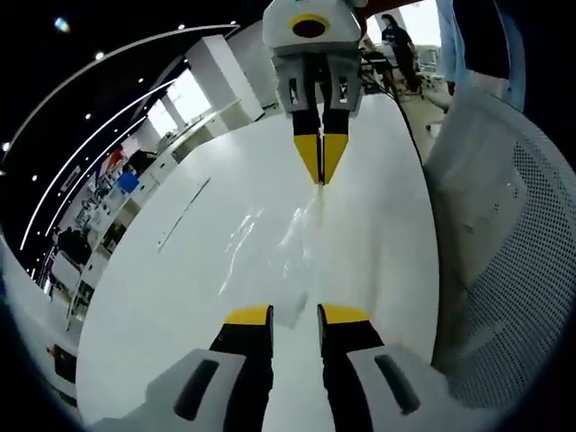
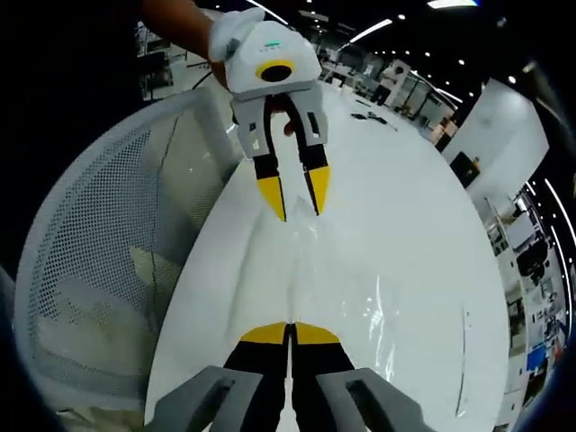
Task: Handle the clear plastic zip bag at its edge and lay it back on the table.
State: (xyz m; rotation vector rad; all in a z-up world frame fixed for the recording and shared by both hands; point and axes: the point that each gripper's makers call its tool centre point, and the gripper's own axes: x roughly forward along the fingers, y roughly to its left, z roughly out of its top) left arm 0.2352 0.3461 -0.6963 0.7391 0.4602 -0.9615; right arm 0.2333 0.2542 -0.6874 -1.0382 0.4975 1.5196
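Item: clear plastic zip bag (image 1: 279, 243), flat on the white table (image 1: 162, 306), stretched between the two grippers; nothing can be made out inside it.

Right gripper (image 2: 291, 331): yellow-tipped jaws clenched together on the bag's near edge; in the left gripper view it (image 1: 321, 160) pinches the far edge.

Left gripper (image 1: 295, 315): jaws parted, released, tips over the bag's edge; in the right gripper view it (image 2: 295, 193) stands apart likewise.

Adjacent: white mesh chair back (image 2: 99, 270) beside the table.
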